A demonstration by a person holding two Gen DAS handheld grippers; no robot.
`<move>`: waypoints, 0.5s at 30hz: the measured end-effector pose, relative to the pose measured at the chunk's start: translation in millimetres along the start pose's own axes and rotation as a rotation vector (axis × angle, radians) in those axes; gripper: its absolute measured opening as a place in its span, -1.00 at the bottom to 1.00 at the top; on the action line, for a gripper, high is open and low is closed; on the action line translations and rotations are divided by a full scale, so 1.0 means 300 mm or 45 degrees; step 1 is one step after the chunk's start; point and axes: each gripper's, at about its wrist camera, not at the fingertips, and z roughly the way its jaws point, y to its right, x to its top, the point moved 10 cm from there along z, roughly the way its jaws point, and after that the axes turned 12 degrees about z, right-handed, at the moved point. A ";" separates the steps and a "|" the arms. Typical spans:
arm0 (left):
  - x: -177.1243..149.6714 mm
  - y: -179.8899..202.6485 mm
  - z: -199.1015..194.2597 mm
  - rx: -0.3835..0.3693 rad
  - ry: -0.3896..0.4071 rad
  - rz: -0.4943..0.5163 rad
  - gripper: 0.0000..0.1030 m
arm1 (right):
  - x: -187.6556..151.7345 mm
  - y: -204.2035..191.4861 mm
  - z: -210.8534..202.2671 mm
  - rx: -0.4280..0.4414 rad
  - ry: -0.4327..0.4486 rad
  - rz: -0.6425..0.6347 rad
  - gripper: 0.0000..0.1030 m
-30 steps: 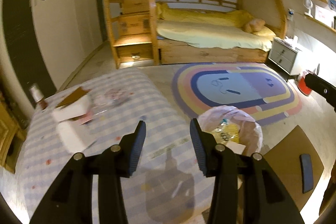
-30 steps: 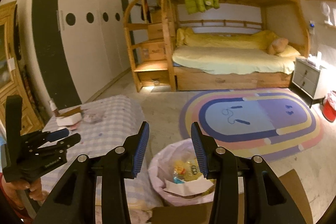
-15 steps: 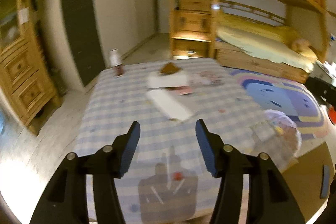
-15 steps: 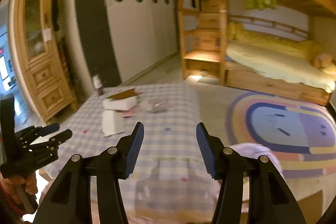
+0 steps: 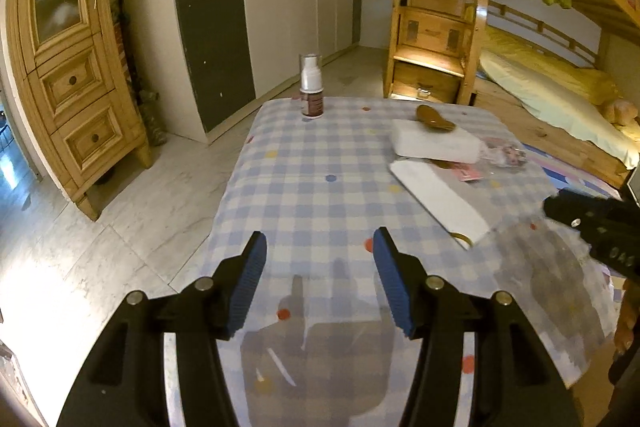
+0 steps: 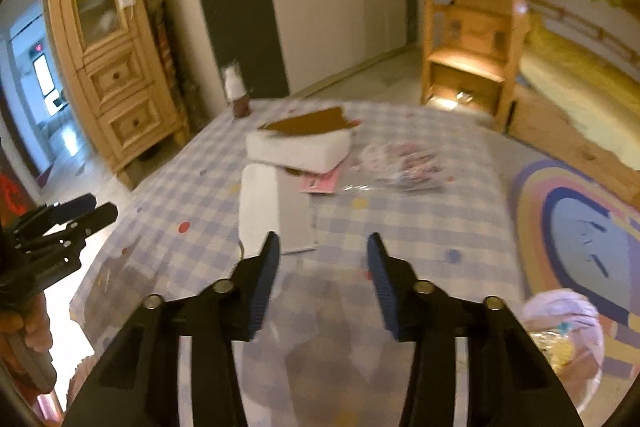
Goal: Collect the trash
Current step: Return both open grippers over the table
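Observation:
Trash lies on a table with a blue checked cloth (image 5: 320, 195): a white foam block (image 5: 434, 146) with a brown card scrap (image 5: 434, 117) on it, a flat white envelope (image 5: 438, 195), a pink slip (image 5: 466, 173) and a clear plastic wrapper (image 5: 504, 153). The right wrist view shows the same block (image 6: 298, 147), envelope (image 6: 272, 213) and wrapper (image 6: 400, 163). My left gripper (image 5: 318, 285) is open and empty over the near table edge. My right gripper (image 6: 320, 279) is open and empty, just short of the envelope.
A spray bottle (image 5: 311, 86) stands at the table's far left corner. A bin with a pink liner (image 6: 568, 343) sits on the floor at the right. A wooden cabinet (image 5: 68, 67) stands left, a bunk bed (image 5: 540, 67) and oval rug (image 6: 580, 231) right.
Both grippers have swung left from the bin toward the table and moved in closer over it. Both stay open and empty.

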 end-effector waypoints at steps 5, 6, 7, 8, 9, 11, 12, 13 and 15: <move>0.008 -0.030 0.057 0.014 -0.019 -0.010 0.05 | -0.001 -0.039 0.132 -0.006 -0.091 -0.046 -0.36; 0.008 -0.036 0.068 0.017 -0.025 -0.010 0.05 | -0.003 -0.044 0.156 -0.016 -0.111 -0.052 -0.38; 0.008 -0.038 0.074 0.018 -0.028 -0.011 0.05 | -0.005 -0.046 0.168 -0.020 -0.118 -0.054 -0.39; 0.006 -0.042 0.081 0.017 -0.033 -0.012 0.05 | -0.008 -0.048 0.180 -0.026 -0.127 -0.056 -0.40; 0.005 -0.045 0.087 0.016 -0.038 -0.013 0.05 | -0.015 -0.049 0.187 -0.030 -0.135 -0.056 -0.43; -0.001 -0.054 0.095 0.016 -0.045 -0.017 0.05 | -0.023 -0.055 0.187 -0.023 -0.138 -0.055 -0.64; -0.006 -0.055 0.092 0.015 -0.047 -0.017 0.05 | -0.030 -0.060 0.183 -0.018 -0.144 -0.052 -0.72; -0.012 -0.057 0.089 0.015 -0.050 -0.017 0.05 | -0.050 -0.076 0.168 -0.003 -0.151 -0.036 -0.78; -0.017 -0.058 0.086 0.012 -0.053 -0.019 0.05 | -0.080 -0.107 0.154 0.016 -0.164 -0.040 -0.81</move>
